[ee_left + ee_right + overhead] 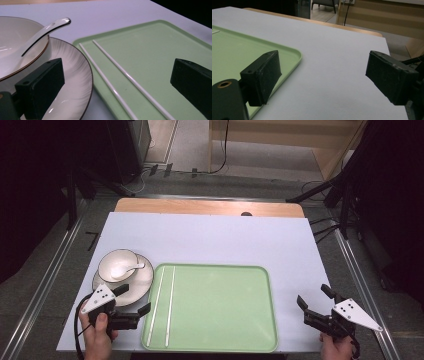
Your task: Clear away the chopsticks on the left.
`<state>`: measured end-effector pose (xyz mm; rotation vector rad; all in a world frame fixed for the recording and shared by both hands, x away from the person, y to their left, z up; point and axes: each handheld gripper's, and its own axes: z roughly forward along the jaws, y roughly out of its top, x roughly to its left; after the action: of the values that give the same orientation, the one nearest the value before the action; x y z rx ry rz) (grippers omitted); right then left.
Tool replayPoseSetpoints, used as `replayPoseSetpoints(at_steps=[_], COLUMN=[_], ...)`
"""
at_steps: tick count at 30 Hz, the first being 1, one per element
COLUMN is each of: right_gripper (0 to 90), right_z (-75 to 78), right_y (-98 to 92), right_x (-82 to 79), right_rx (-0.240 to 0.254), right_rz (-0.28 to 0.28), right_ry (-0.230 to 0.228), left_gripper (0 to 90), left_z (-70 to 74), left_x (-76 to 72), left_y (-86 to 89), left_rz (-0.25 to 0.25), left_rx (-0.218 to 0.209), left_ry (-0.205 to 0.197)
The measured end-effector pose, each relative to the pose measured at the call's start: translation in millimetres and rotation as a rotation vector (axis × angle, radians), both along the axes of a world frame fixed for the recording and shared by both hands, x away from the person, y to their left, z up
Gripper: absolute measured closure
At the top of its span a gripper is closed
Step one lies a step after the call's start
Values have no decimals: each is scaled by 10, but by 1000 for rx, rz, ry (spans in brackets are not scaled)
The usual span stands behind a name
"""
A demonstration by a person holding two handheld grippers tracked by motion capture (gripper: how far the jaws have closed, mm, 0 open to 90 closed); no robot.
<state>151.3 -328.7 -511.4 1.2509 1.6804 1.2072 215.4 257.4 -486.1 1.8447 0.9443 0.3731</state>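
On green tray (220,320), two white chopsticks (165,305), unmarked, left claw (134,300) and right claw (314,299) both gaping, empty.

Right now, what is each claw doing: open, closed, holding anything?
Left claw: open, holding nothing, over the plate's edge beside the chopsticks.
Right claw: open, holding nothing, above the bare table right of the tray.

The right claw (322,77) stands wide apart with nothing between its jaws. It hovers over the white tabletop (332,55). The green tray's (234,50) corner lies behind its left jaw.
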Motion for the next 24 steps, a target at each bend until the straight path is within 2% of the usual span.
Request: replayPoseSetpoints(at_steps=[9,19,24], right_gripper=[128,128,129], right_z=[-8,-12,-14], right_y=[-12,-30,-38], right_x=[4,4,6], right_rx=[6,9,11], right_rz=[-5,-15,-22], right_ry=[1,2,5], left_gripper=[0,1,1], left_z=[-29,-44,-71], left_x=[-61,-98,-85], left_y=[206,544,728], left_rz=[1,56,87], left_rx=[12,-2,-24], left_ry=[-4,-10,-4])
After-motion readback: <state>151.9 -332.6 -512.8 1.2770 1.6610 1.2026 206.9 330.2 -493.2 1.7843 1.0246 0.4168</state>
